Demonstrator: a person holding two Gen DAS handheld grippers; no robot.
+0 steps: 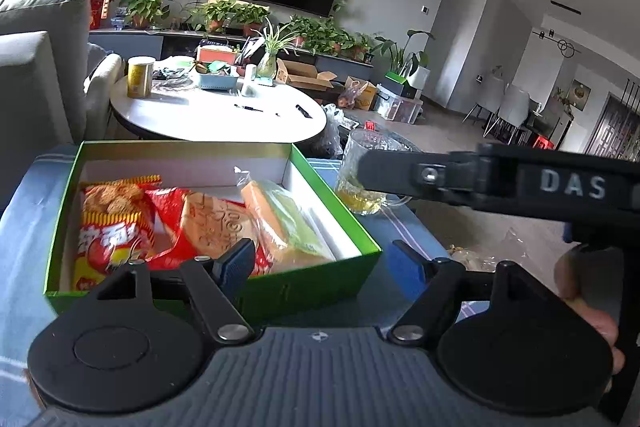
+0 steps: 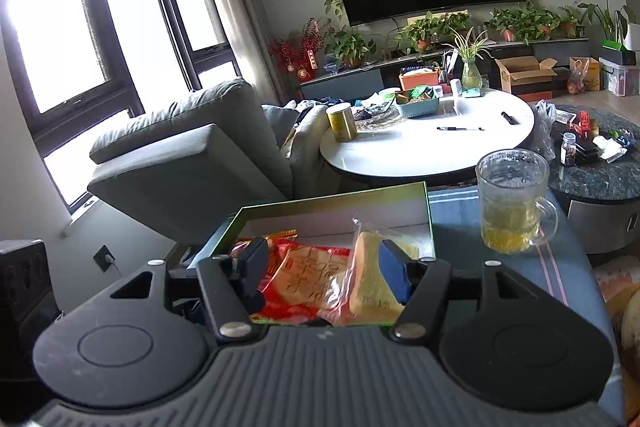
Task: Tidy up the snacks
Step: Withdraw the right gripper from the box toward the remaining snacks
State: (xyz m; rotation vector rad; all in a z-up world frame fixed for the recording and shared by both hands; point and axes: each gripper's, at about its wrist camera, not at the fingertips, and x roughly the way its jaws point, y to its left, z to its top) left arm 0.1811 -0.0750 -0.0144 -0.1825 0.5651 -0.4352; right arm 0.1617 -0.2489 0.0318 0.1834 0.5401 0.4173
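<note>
A green cardboard box (image 1: pixel 352 239) sits centre-left in the left wrist view, holding three snacks: a red-and-yellow snack bag (image 1: pixel 114 223) at its left, a red-wrapped pastry (image 1: pixel 212 223) in the middle, and a clear-wrapped yellow cake (image 1: pixel 286 223) on the right. The left gripper (image 1: pixel 324 259) hangs over the box's near right corner, jaws wide and empty. The right gripper (image 2: pixel 324 269), also spread with nothing clamped, hovers low over the pastry (image 2: pixel 308 279) and cake (image 2: pixel 374 287). A glass mug of tea (image 2: pixel 510 203) stands just beside the box at right; a careless sideways swing could tip it over the blue cloth (image 2: pixel 452 223).
</note>
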